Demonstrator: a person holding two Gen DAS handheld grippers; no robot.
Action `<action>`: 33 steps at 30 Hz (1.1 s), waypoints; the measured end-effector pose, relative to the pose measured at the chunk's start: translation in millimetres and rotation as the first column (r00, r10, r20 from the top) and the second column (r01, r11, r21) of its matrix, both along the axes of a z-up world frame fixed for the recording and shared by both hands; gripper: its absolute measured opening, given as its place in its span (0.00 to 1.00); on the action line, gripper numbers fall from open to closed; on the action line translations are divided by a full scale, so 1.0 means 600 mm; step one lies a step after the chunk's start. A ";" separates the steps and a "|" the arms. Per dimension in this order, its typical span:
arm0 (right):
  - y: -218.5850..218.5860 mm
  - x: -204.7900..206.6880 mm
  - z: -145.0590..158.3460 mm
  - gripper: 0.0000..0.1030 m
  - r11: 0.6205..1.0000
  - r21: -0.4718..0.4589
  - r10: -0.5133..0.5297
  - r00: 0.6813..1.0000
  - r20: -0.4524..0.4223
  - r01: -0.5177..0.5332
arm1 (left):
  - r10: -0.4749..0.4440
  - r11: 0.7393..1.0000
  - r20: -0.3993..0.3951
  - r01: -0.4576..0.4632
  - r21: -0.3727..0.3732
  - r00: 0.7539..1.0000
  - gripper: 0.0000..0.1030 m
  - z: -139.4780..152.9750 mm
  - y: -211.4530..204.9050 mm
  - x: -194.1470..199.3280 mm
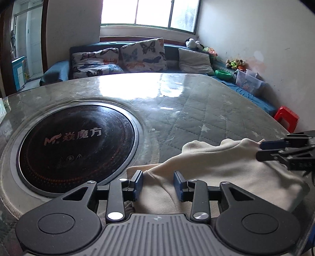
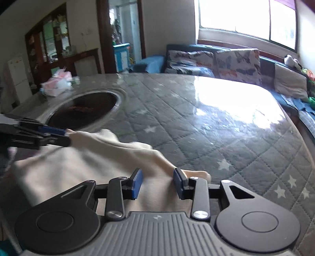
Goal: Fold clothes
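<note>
1. Here the left gripper [image 1: 158, 184] has its blue pads spread apart, with the cream garment [image 1: 226, 169] lying between and under them, not pinched.
2. The right gripper [image 2: 158, 184] is likewise spread, its pads on either side of a raised fold of the same cloth.
3. The garment lies bunched on the near edge of the quilted, star-patterned table [image 2: 196, 122], beside the round black cooktop [image 1: 76, 143] set into it.
4. Beyond the table stands a blue sofa [image 1: 173, 51] with butterfly cushions [image 1: 143, 55] under a bright window [image 1: 149, 12].
</note>
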State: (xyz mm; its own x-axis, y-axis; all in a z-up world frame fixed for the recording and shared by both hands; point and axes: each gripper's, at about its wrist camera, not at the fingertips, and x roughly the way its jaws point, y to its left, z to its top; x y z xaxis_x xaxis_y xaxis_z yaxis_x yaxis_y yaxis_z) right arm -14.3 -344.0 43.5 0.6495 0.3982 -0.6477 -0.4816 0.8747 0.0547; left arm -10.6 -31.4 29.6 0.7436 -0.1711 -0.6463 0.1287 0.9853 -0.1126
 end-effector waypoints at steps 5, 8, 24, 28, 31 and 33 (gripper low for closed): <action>-0.006 0.008 0.001 0.34 1.000 0.002 -0.017 1.000 0.003 0.017 | -0.013 1.000 0.012 0.013 -0.004 1.000 0.37 0.013 -0.007 -0.018; -0.001 -0.019 0.014 0.34 1.000 -0.017 0.021 0.999 0.031 -0.020 | -0.040 0.999 0.036 0.041 -0.008 0.999 0.37 0.027 -0.019 -0.042; 0.096 -0.149 -0.007 0.38 0.960 -0.106 0.269 0.961 0.069 -0.261 | -0.195 0.979 0.043 0.193 0.062 0.980 0.38 0.004 -0.089 -0.149; 0.084 -0.157 0.005 0.38 0.968 -0.079 0.245 0.966 0.081 -0.239 | -0.190 0.981 0.045 0.188 0.057 0.981 0.41 0.006 -0.084 -0.150; 0.060 -0.157 0.009 0.39 0.981 -0.060 0.188 0.979 0.077 -0.184 | -0.182 0.983 0.040 0.180 0.043 0.983 0.44 0.003 -0.080 -0.148; 0.046 -0.155 0.003 0.39 0.987 -0.053 0.155 0.986 0.055 -0.152 | -0.178 0.984 0.039 0.177 0.036 0.983 0.47 0.002 -0.079 -0.147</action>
